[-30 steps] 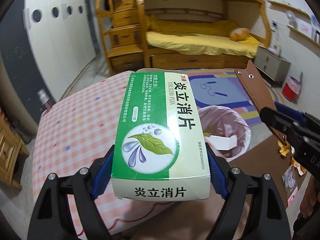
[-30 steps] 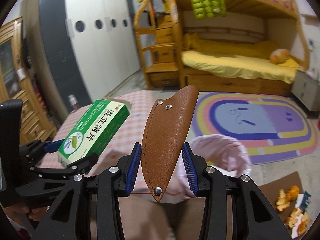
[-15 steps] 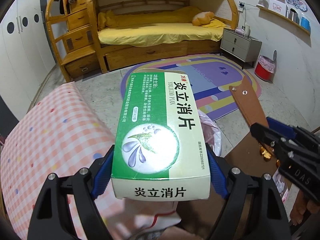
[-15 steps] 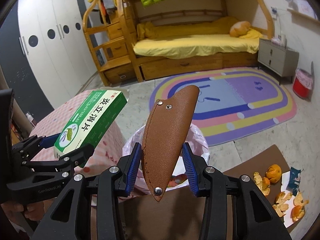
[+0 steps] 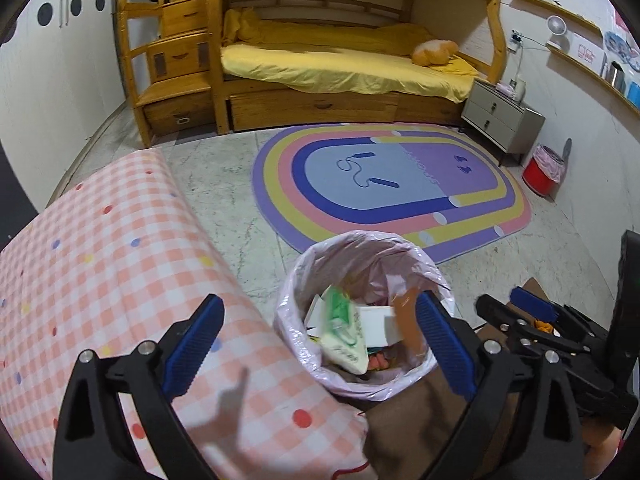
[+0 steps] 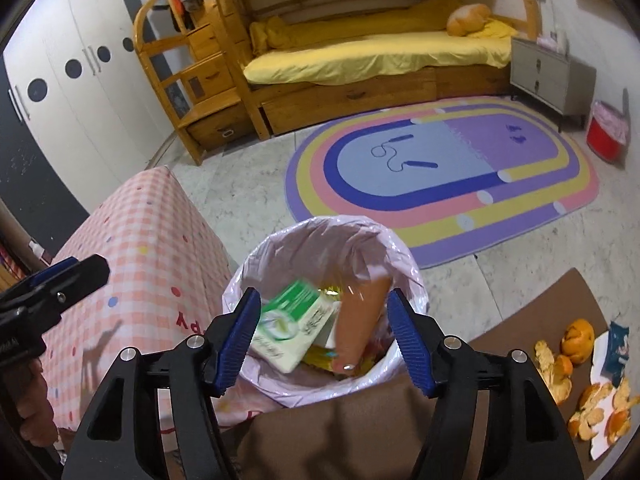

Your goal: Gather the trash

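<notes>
A bin lined with a pink bag (image 5: 412, 252) (image 6: 404, 256) stands on the floor beside the table. The green medicine box (image 5: 344, 328) (image 6: 292, 324) and the brown leather sheath (image 6: 360, 324) (image 5: 408, 320) lie blurred inside it among other trash. My left gripper (image 5: 316, 344) is open and empty above the bin's left rim. My right gripper (image 6: 324, 336) is open and empty right above the bin. In the right wrist view the left gripper (image 6: 56, 280) shows at the left edge; in the left wrist view the right gripper (image 5: 532, 320) shows at the right.
A pink checked tablecloth (image 5: 100, 280) (image 6: 140, 248) covers the table on the left. Orange peels and wrappers (image 6: 580, 376) lie on a brown board (image 6: 532, 320) at the right. A rainbow rug (image 6: 440, 168), a bunk bed (image 5: 320, 60) and a red bin (image 5: 546, 172) stand beyond.
Both grippers have opened over the bin. The green box and the brown sheath have dropped out of them into the pink bag. Both views have tilted down toward the bin.
</notes>
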`<state>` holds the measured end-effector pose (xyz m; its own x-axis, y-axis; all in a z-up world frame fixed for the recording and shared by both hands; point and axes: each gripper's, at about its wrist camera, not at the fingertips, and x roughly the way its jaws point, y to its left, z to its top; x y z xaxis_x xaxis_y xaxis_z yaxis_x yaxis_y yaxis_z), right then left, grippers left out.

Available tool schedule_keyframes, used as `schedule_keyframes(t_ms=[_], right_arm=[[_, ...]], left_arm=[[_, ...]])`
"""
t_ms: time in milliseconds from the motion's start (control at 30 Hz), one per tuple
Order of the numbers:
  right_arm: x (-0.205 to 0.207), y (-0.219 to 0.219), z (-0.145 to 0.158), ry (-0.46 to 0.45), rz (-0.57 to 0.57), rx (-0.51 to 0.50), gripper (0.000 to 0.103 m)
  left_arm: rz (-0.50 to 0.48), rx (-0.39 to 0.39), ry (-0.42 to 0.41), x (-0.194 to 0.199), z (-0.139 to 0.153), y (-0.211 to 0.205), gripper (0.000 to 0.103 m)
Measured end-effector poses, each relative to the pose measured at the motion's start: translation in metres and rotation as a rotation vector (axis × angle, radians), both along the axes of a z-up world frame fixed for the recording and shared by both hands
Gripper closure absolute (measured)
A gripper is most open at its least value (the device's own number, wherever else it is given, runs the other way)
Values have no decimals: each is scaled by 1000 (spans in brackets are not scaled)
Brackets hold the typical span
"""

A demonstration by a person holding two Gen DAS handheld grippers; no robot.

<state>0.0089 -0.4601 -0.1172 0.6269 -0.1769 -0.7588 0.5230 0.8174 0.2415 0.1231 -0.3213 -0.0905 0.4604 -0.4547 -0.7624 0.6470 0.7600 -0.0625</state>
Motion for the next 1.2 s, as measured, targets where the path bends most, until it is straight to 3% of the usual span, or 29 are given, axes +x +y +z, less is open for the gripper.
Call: schedule_keyframes(t_ms=[167,333,467,633,933,1200], right_arm=[[-20,13,18,-3,9,9,36],[-37,42,55,-38,54,-35,36],[-47,71,89,-86,89,-90,14],[-49,111,120,-105,141,-146,13],[-53,171,141,-150,323,-177,13],[-63,192,154,-197,362,-190,11]], left_arm=[[64,65,-9,-11,4,24,9],[92,36,-12,-24,25,53,9],[115,49,-55,-44,45,83,9],[189,38,-85,-62,73,133,7],[357,93,-137,-105,97,199,7],[476,116,-133,-120,98,243,7]])
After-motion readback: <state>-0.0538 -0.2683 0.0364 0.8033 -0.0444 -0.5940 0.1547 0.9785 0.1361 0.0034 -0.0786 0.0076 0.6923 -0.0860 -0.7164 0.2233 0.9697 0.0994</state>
